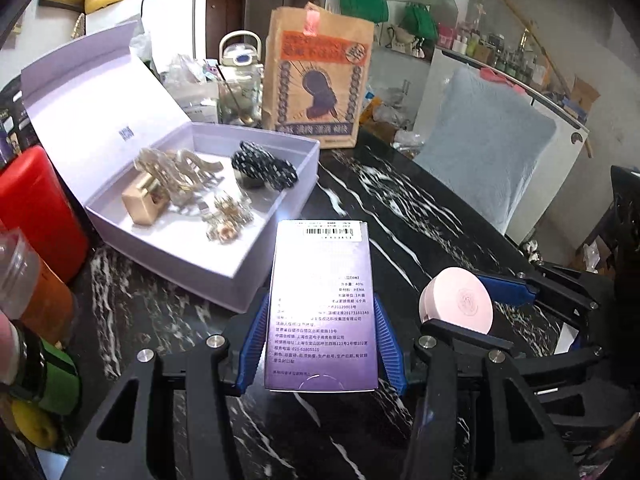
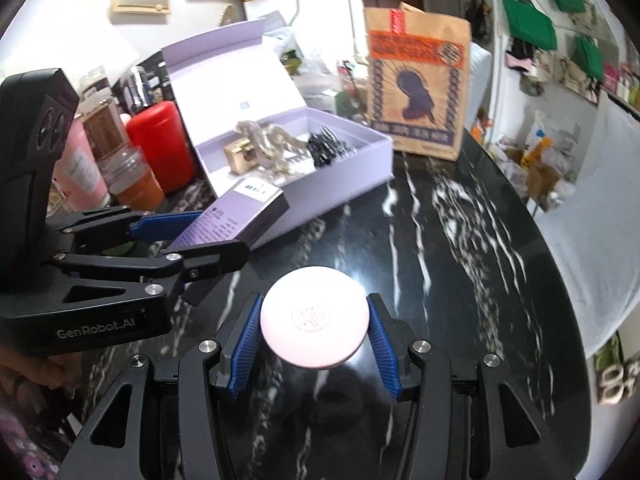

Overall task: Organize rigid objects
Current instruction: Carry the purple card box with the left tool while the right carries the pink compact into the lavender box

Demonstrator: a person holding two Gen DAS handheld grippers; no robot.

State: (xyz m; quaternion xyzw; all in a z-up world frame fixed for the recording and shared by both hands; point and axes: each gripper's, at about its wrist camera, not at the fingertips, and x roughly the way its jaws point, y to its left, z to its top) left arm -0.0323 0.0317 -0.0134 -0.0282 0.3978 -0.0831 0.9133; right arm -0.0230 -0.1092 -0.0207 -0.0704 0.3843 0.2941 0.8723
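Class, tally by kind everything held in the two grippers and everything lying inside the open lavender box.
Purple carton: 1
Pink compact: 1
Gold padlock: 1
Hair claws, pale, black, gold: 3
Total: 6

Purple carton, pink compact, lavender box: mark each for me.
purple carton [image 1: 322,304], left wrist view, printed face.
pink compact [image 2: 315,317], right wrist view, lid centre.
lavender box [image 1: 200,266], left wrist view, front wall.

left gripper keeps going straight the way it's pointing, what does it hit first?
Probably the near wall of the open lavender box: the purple carton that the left gripper holds points at its corner. Depth is unclear.
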